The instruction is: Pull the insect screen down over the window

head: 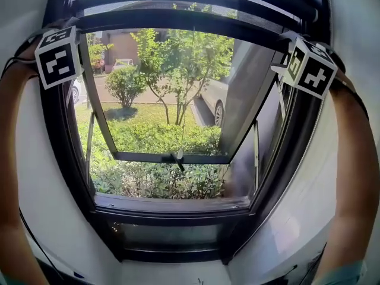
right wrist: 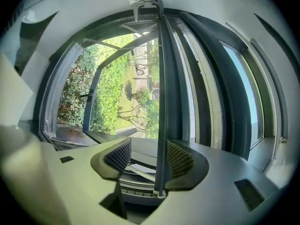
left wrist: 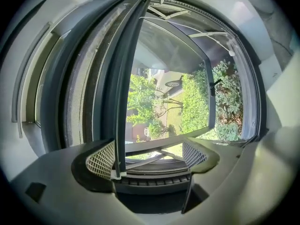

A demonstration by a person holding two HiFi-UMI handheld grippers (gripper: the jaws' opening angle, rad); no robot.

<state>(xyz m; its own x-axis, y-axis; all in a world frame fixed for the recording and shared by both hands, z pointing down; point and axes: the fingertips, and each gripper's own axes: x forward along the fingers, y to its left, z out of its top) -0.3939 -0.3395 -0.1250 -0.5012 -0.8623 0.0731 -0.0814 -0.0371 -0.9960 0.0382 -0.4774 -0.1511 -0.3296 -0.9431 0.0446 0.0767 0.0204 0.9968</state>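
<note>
Insect screen rail (head: 178, 18): dark, across the top of the window frame (head: 89, 177), left to right (opening below uncovered).
Left claw (left wrist: 149, 149): raised at top left; jaws wide apart, rail between them against one pad, not clamped.
Right claw (right wrist: 147, 149): top right; jaws likewise wide apart around the rail.
Sash (head: 172, 157): swung outward, far side.
</note>
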